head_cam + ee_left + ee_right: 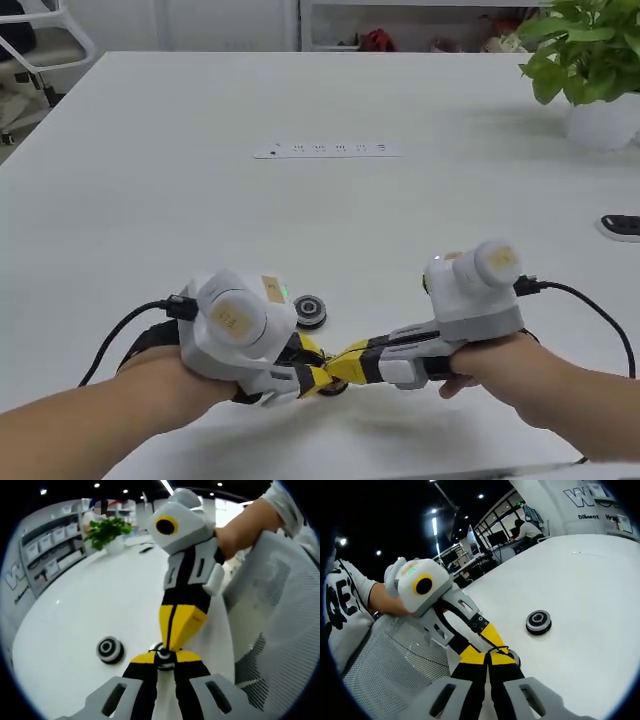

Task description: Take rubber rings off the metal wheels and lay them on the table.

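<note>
We find the left gripper [165,656] with its jaws closed on a small metal wheel [164,662], gripping it between the yellow tips just above the table [350,220]. The right gripper [487,658] meets it tip to tip. Its jaws are pressed almost together, and they appear to pinch a thin black rubber ring [499,649] at that wheel's rim. We note a second wheel [310,310] lying flat on the table just beyond the grippers, its ring on. Farther off lie a power strip [327,150] and a potted plant [585,60].
</note>
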`<move>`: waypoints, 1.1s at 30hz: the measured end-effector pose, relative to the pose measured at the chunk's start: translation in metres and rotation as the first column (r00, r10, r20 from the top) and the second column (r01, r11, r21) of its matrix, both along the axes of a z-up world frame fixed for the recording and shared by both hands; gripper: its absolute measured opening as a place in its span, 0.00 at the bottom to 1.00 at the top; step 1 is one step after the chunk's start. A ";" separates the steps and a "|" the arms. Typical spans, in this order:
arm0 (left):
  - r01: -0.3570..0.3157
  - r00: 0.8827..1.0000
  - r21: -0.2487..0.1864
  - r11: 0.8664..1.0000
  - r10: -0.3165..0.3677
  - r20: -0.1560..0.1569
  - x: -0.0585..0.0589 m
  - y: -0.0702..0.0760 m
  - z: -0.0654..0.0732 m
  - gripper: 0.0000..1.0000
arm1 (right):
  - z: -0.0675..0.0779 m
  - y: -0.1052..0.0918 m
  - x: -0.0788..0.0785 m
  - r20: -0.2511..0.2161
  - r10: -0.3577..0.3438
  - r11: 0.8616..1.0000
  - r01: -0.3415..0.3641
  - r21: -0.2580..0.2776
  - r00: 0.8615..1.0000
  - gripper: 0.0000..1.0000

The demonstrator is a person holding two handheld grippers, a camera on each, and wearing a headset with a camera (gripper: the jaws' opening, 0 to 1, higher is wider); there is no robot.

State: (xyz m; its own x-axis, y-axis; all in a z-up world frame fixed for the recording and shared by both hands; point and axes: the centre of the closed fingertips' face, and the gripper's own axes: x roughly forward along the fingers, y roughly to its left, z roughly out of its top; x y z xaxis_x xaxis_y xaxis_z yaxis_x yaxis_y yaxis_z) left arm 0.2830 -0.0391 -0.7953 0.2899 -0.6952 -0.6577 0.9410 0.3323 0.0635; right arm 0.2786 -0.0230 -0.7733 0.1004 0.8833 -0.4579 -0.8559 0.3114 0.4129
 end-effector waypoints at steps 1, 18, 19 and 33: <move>-0.001 1.000 -0.001 1.000 0.001 -0.001 0.000 0.000 0.000 0.12 | 0.001 0.002 -0.002 -0.015 -0.014 1.000 0.014 0.017 1.000 0.00; 0.004 1.000 -0.002 1.000 -0.004 0.014 0.000 0.000 0.001 0.14 | -0.015 -0.015 0.004 -0.009 -0.063 0.997 0.063 -0.037 0.998 0.00; 0.005 1.000 -0.002 1.000 -0.005 0.013 0.000 0.000 0.001 0.14 | -0.016 -0.015 0.004 -0.008 -0.064 0.997 0.064 -0.039 0.998 0.00; 0.039 0.999 -0.007 0.999 -0.039 0.009 -0.008 0.001 0.013 0.25 | -0.015 -0.018 0.005 -0.018 -0.077 0.996 0.077 -0.039 0.997 0.00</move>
State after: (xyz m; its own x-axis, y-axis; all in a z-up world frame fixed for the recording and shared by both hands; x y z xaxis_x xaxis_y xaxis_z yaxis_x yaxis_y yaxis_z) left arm 0.2753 -0.0384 -0.7818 0.2682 -0.7107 -0.6503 0.9528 0.2954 0.0701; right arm 0.2838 -0.0409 -0.7886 0.1583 0.8551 -0.4937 -0.8208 0.3919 0.4156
